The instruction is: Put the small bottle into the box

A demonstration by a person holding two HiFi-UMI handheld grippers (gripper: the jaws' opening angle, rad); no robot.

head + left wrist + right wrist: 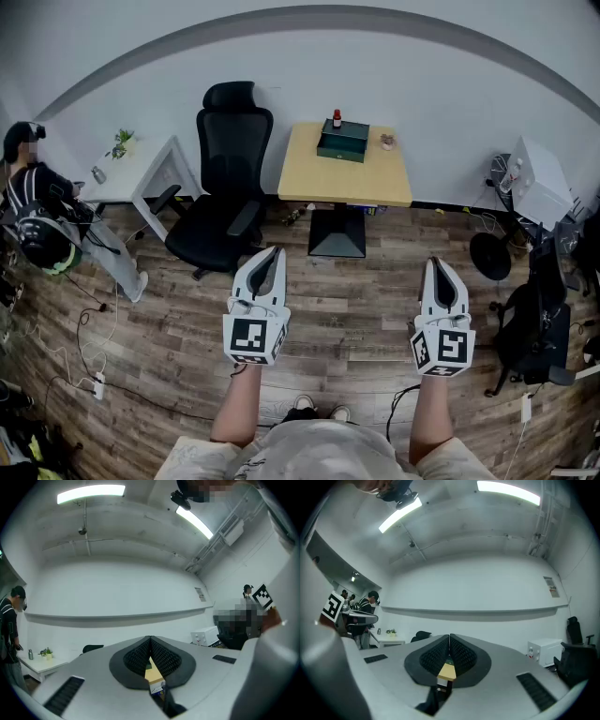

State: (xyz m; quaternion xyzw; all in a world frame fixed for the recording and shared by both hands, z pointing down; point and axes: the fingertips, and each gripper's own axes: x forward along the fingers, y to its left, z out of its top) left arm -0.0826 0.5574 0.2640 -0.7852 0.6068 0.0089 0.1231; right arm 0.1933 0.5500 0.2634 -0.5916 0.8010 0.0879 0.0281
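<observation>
Both of my grippers are empty. The left gripper [270, 255] has its jaws pressed together, and the right gripper [438, 265] is closed the same way; each gripper view shows the ribbed pads meeting with nothing between them. I hold both out over the wood floor, well short of the work.

The small bottle [337, 119], dark with a red cap, stands upright at the far left corner of the dark green box [345, 142]. From here I cannot tell whether it sits on the lid or just behind it. The box rests on the far part of the square wooden table [314, 183], with a black office chair [225, 187] to the table's left.

I judge the bottle light, rigid, probably smooth and easy to tip. I would open one gripper and take it across the body below the cap, squeezing gently. The box looks closed, so the lid probably needs opening first.
</observation>
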